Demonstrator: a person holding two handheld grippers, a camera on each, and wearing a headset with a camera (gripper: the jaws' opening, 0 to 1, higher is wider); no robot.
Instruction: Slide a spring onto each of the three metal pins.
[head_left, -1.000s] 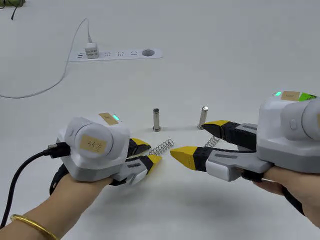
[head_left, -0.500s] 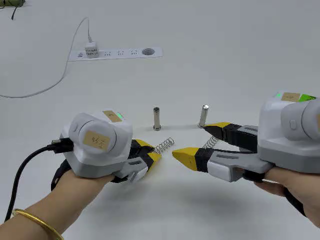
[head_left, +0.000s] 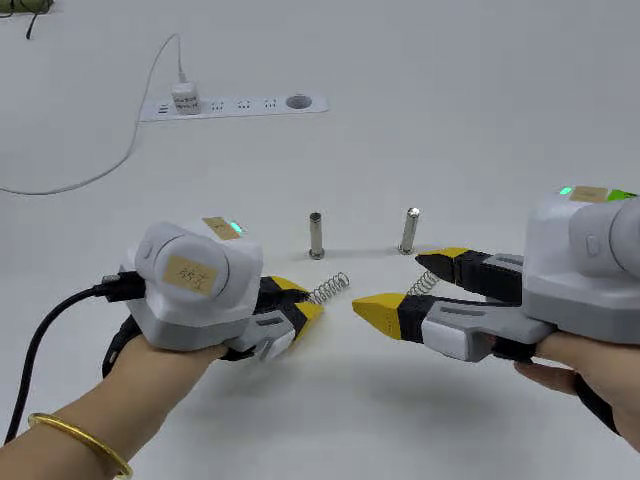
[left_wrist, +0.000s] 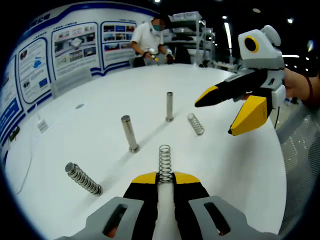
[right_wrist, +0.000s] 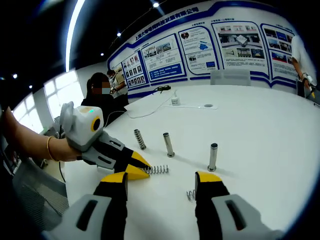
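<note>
Spring (head_left: 328, 288) stays clamped by one end in the left hand-held gripper (head_left: 303, 302), just short of the nearer bare pin (head_left: 316, 235), hardly moved in a second; right hand-held gripper (head_left: 387, 281) gapes around a loose spring (head_left: 423, 284), so threading's pending.

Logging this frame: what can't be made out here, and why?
Head view: the third pin, already sprung, is hidden behind the housing of the left gripper.
Head and right gripper views: the loose spring is partly covered by a jaw of the right gripper; contact cannot be told.
Left gripper view: the near end of the held spring is buried between the jaws.
Gripper views: text on the wall posters is too small to read.
</note>
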